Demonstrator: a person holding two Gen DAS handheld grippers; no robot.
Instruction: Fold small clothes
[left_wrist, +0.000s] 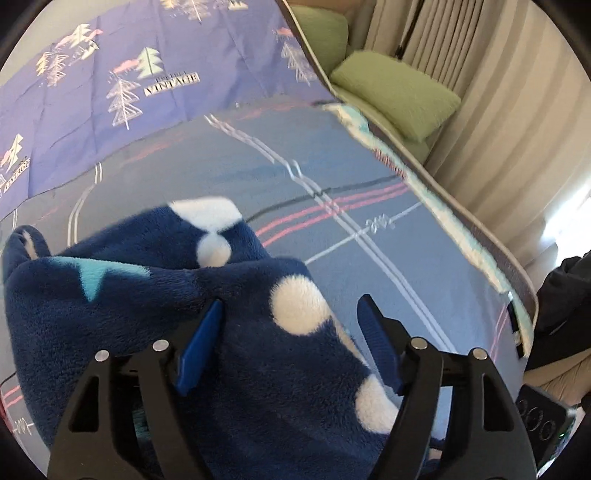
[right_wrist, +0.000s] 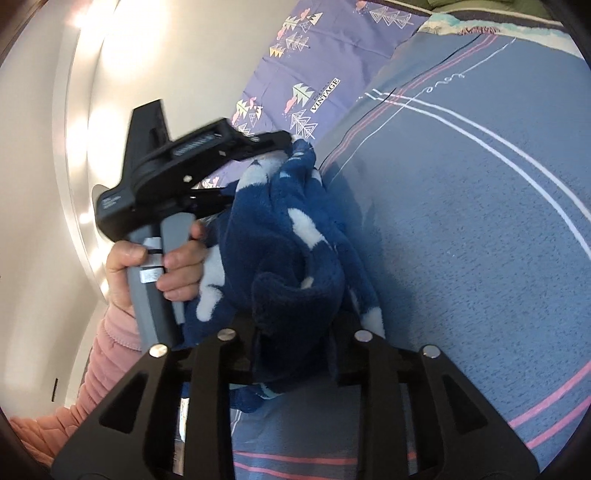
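Both jaws straddle the fleece garment (left_wrist: 236, 332), left gripper (left_wrist: 291, 347) unclamped.

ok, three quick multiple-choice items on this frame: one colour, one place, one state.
1. The dark blue fleece garment has spots coloured: A) red B) white C) yellow
2. The two green cushions lie: A) beside the beige curtains B) on the fleece C) in a gripper
3. The black left gripper has its jaws: A) shut on fleece B) shut, empty C) open

Answers: 1 B, round white patches show on the pile; 2 A, they sit against the curtain folds; 3 C, its blue pads stand apart over the fleece.
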